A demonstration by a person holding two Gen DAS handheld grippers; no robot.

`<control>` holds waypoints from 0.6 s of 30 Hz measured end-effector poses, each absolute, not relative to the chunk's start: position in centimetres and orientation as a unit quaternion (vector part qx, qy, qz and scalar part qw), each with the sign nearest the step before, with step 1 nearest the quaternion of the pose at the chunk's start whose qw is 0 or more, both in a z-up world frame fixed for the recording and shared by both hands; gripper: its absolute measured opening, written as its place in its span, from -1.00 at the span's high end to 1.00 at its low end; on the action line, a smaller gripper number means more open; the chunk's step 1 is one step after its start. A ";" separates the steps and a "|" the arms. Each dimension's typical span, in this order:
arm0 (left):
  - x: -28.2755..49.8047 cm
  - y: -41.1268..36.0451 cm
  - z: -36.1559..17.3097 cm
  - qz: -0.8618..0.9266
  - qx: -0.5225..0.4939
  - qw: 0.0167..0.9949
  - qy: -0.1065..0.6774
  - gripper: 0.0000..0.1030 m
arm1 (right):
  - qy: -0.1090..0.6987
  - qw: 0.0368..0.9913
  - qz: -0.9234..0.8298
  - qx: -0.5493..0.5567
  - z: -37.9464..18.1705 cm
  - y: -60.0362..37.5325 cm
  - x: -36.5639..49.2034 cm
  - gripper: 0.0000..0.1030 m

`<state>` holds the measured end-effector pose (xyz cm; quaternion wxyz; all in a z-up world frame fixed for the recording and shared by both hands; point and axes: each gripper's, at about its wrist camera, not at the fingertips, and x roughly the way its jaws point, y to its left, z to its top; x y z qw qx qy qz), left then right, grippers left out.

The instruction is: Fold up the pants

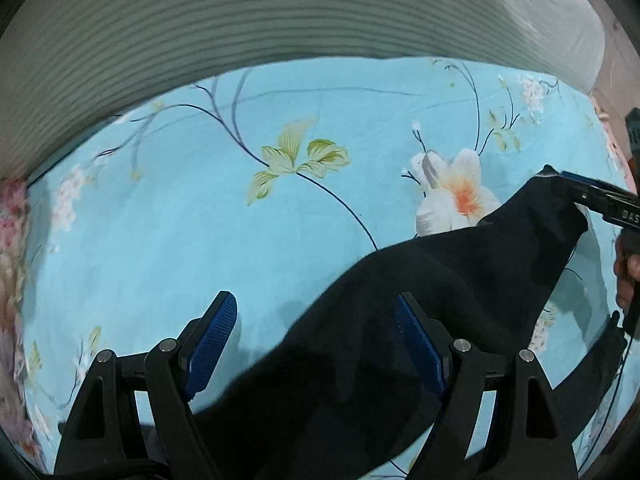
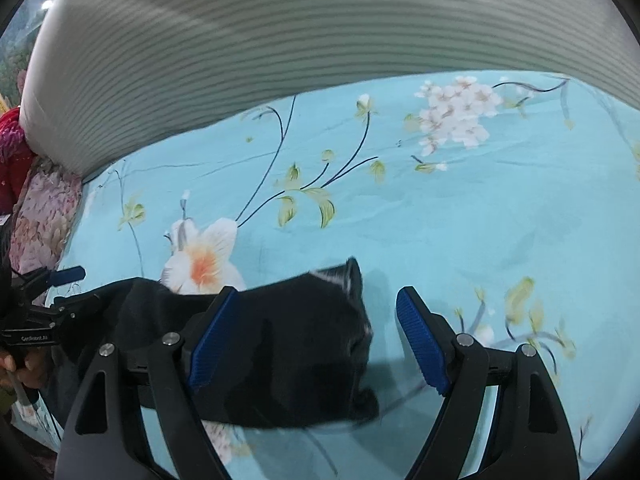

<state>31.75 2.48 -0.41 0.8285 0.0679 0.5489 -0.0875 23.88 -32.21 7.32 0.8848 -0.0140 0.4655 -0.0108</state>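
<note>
Pants (image 1: pixel 400 320): black, bunched on blue floral sheet (image 1: pixel 200 220), 5 o'clock in left view.
L gripper (image 1: pixel 316 344): jaws wide, nothing held.
R gripper (image 2: pixel 316 340): wide too, cloth lies between, ungripped.
Progress: early; no neat fold visible, all folds left.

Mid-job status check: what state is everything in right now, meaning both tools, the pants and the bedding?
Left tool: open wide, not clamped on anything.
Right tool: open wide, not clamped on anything.
Black pants: loose and bunched on the sheet, reaching between the fingers of both tools, no neat fold visible.
Floral sheet: spread out, lightly creased.
Striped pillow: lying along the sheet's far edge.
</note>
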 end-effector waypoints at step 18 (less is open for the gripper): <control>30.5 1.8 -1.5 -0.180 0.062 0.787 0.588 0.90 | 0.470 0.882 0.033 0.014 8.5 -33.9 23.2 0.84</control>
